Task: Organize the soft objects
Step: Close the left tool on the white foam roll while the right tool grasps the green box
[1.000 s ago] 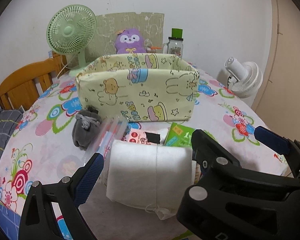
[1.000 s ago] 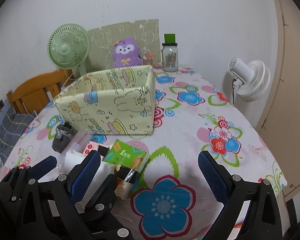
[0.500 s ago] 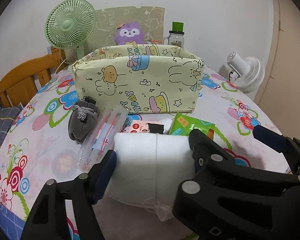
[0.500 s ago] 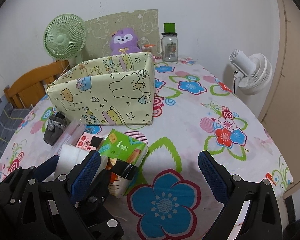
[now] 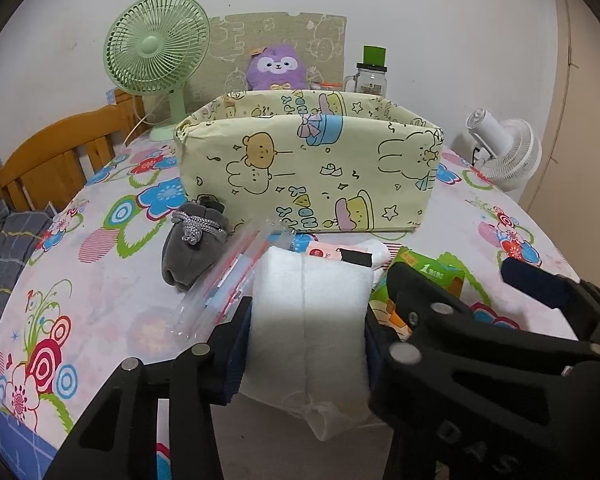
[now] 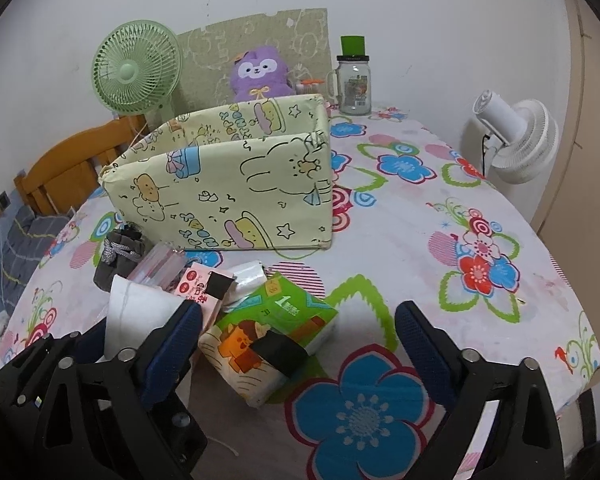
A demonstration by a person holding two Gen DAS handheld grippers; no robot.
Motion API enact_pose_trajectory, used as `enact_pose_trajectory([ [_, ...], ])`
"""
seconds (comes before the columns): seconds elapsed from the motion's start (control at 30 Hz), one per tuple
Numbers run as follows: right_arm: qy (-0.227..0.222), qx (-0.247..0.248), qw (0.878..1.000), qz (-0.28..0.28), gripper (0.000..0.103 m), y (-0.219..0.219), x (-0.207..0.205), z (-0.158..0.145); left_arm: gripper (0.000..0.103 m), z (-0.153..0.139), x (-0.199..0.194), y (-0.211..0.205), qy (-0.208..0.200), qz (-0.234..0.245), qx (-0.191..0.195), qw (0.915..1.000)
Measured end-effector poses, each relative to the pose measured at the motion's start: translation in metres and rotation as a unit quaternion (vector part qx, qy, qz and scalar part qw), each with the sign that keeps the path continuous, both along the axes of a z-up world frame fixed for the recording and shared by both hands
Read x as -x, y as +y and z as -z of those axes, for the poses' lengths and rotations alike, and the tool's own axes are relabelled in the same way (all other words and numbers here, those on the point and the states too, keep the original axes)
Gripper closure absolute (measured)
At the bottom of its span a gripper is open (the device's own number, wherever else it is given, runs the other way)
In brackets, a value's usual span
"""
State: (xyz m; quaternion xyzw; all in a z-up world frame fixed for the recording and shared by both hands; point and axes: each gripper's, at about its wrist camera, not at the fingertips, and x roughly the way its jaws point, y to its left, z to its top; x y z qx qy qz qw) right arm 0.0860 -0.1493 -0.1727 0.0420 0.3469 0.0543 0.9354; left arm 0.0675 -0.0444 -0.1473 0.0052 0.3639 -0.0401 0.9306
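Two grippers: left gripper [image 5: 306, 332] has just been closing, pads now against both sides of the white padded pack [image 5: 310, 312]; right gripper [image 6: 298, 340] stands wide, holding nothing.
Beside the pack: clear pen sleeve [image 5: 224, 280] and grey pouch [image 5: 192, 248] to its left, green tissue packet [image 6: 268, 340] to its right, between the right gripper's fingers.
Beyond: cartoon-print fabric bin [image 5: 308, 168]; its inside is hidden.
Behind bin: purple plush [image 5: 276, 66], partly hidden.

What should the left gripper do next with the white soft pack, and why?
Probably lift it a little and carry it toward the yellow fabric box. The left gripper has just been closing, and its pads now press both sides of the white soft pack, which lies on the table in front of the open-topped box. The right gripper is open, holding nothing.
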Motion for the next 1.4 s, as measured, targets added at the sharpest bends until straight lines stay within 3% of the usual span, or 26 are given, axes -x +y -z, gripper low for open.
enact_pose_trajectory([
  [0.27,0.036,-0.018,0.999,-0.001,0.017,0.004,-0.014,0.013,0.057,0.007,-0.005,0.001,0.013,0.000,0.003,0.9999],
  [0.57,0.043,-0.010,0.999,0.005,0.058,0.004,-0.016,0.016,0.057,0.008,-0.006,-0.002,0.012,-0.001,-0.007,0.9999],
  [0.7,0.036,-0.005,0.999,0.009,0.068,0.001,-0.013,0.015,0.058,0.007,-0.006,-0.004,0.010,-0.003,-0.009,0.9999],
  [0.9,0.028,-0.003,1.000,0.010,0.073,0.000,-0.011,0.011,0.058,0.006,-0.005,-0.005,0.011,-0.003,-0.003,0.9999],
  [1.4,-0.006,0.004,1.000,0.011,0.073,-0.007,0.000,-0.020,0.060,-0.024,-0.001,-0.014,-0.015,0.003,-0.002,0.9999],
])
